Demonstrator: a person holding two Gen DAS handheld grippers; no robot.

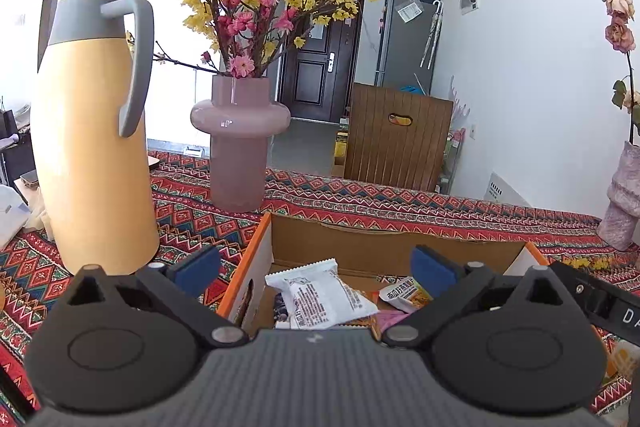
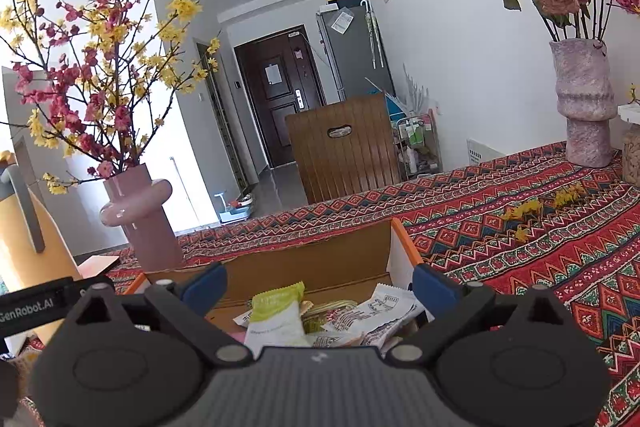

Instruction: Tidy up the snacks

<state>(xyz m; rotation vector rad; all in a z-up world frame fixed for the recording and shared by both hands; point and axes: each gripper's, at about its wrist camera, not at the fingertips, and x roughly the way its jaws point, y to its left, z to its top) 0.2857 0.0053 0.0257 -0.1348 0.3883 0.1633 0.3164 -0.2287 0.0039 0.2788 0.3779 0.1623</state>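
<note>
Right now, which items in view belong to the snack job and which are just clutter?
Job:
- cardboard box
- white snack packet
- green-and-white snack packet
- left hand-held gripper, open
- right hand-held gripper, open

Lying about:
- yellow thermos jug
- pink vase of blossom branches
- textured vase of dried roses
- wooden chair

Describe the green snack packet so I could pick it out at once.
Find the open cardboard box on the patterned tablecloth, in front of the pink vase. The lime-green packet lies at the near left of the pile, the only green-topped wrapper beside a white printed packet.
</note>
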